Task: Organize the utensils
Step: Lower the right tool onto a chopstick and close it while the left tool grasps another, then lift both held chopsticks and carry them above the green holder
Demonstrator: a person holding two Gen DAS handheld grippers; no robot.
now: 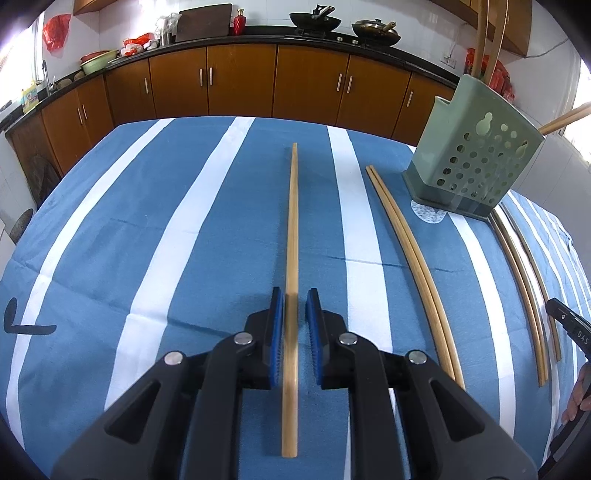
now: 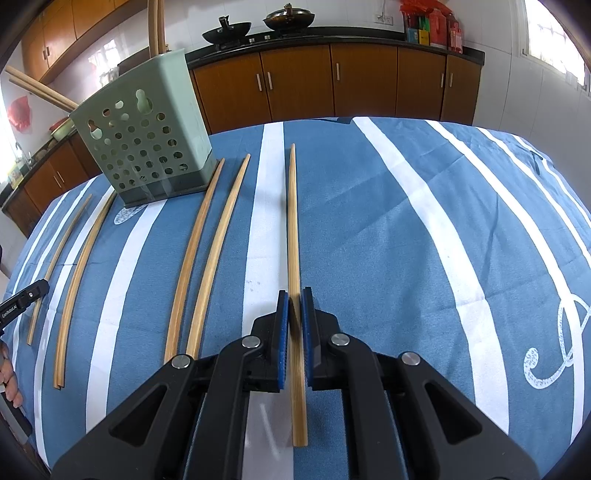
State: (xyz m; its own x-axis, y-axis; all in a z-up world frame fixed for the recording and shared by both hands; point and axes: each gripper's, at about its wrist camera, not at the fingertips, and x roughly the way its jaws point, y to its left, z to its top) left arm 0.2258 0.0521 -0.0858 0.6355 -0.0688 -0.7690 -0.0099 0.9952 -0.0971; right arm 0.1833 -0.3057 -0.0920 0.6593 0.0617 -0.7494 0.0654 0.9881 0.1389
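My left gripper [image 1: 294,301] has its blue pads either side of a single bamboo chopstick [image 1: 292,229] with a small gap on the right, so it is open around it. My right gripper [image 2: 294,298] has its pads nearly closed on another single chopstick [image 2: 294,221] lying on the cloth. A green perforated utensil holder [image 1: 476,155] stands upright on the table with chopsticks rising from it; it also shows in the right wrist view [image 2: 147,140]. Two chopstick pairs [image 1: 413,258] [image 1: 524,284] lie beside it on the cloth.
The table carries a blue and white striped cloth [image 1: 147,221]. In the right wrist view, chopstick pairs [image 2: 207,251] [image 2: 81,266] lie left of my gripper. Brown kitchen cabinets [image 1: 240,77] and a counter with woks [image 1: 314,20] stand behind the table.
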